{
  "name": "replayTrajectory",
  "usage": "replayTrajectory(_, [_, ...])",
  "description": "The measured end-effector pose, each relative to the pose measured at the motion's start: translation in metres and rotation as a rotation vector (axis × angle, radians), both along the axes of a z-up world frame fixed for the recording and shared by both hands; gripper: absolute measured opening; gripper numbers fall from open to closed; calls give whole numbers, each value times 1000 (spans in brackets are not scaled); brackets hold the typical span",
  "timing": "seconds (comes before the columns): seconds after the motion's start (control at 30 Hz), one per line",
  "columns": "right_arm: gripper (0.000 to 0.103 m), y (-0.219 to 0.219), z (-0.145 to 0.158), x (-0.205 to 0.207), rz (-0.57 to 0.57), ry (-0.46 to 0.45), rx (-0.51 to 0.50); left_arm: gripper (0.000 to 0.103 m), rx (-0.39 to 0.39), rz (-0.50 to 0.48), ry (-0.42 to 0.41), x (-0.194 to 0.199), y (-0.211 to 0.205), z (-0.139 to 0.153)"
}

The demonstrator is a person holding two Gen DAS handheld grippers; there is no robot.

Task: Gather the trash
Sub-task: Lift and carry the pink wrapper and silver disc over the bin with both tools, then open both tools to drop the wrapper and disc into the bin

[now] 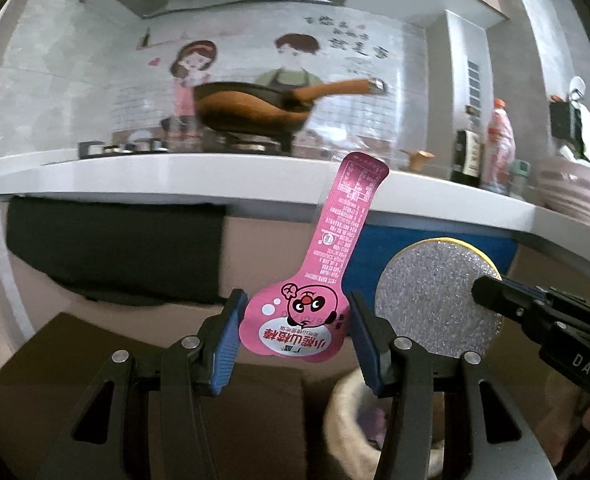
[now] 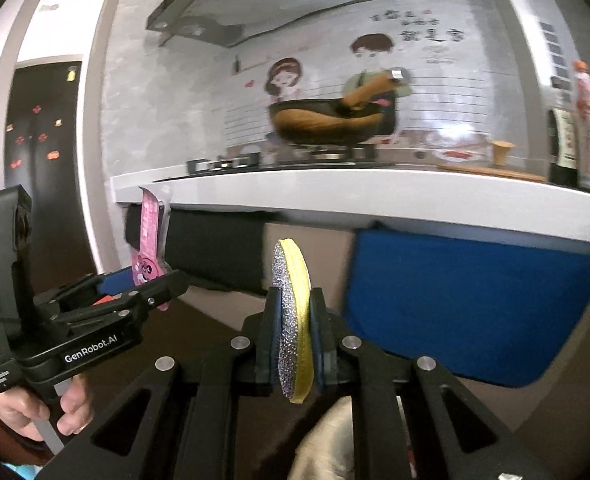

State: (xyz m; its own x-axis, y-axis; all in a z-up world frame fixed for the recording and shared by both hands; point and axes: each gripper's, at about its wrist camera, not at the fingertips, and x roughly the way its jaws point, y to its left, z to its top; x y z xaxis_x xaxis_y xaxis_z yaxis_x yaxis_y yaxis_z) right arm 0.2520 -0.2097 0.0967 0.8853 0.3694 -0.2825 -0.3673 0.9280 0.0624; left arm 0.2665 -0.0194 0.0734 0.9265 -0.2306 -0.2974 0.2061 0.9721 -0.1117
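**Two pieces of trash held, one per gripper**

Left gripper [image 1: 295,332] clamps the pink wrapper [image 1: 315,280] at frame centre. Right gripper [image 2: 297,344] pinches the round scouring pad [image 2: 293,320] edge-on, probably carrying it binward; the woven basket [image 1: 347,420] sits lower right.

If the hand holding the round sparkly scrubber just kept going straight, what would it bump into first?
Probably the front of the white counter, or the blue panel just under it. The right gripper points about there, holding the scrubber. Nothing seems nearer, though depth is unclear.
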Motion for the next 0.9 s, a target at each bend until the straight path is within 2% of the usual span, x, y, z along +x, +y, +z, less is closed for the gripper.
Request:
replayTrajectory(0.27, [13, -55, -20, -6, -95, 35, 24, 51, 2, -73, 77, 12, -52, -29])
replayTrajectory(0.5, [13, -87, -51, 6, -150, 106, 45, 51, 1, -114, 152, 26, -85, -65])
replayTrajectory(0.9, [13, -108, -107, 32, -187, 224, 65, 51, 6, -143, 277, 53, -101, -116])
